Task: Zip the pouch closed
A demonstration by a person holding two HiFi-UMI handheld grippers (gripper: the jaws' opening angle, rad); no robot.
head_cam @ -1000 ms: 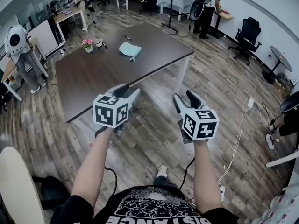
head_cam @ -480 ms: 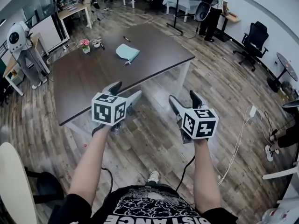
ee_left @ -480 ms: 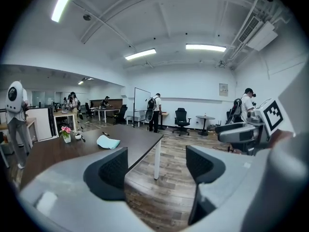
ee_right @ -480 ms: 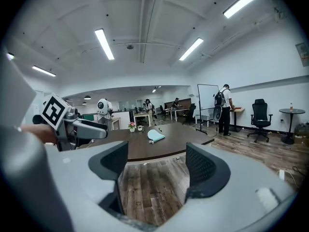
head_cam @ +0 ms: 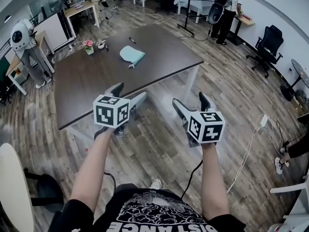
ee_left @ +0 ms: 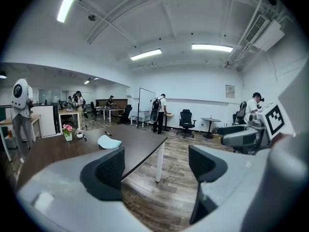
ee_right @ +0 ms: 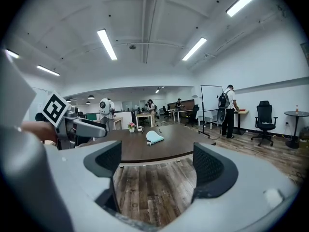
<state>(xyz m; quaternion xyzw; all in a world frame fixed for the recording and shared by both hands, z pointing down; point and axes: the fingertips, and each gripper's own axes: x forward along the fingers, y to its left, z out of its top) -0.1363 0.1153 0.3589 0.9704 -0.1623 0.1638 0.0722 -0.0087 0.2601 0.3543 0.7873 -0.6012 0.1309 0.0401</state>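
Ahead stands a dark brown rectangular wooden table (head_cam: 87, 91). Near its front edge, the grey left gripper (head_cam: 128, 94) and right gripper (head_cam: 191, 104) have just been opening, their jaws wide apart with nothing between them. A flat light-teal fabric pouch (head_cam: 132, 55) lies on the table's far half, well apart from both.

Open floor (head_cam: 159, 141) up to table (head_cam: 96, 88); pouch (head_cam: 132, 55) well apart from flower pot (head_cam: 89, 46), pen (head_cam: 131, 40).

Pale teal pouch (head_cam: 132, 55) flat on dark brown table (head_cam: 87, 88), far side; zipper state too small to tell.
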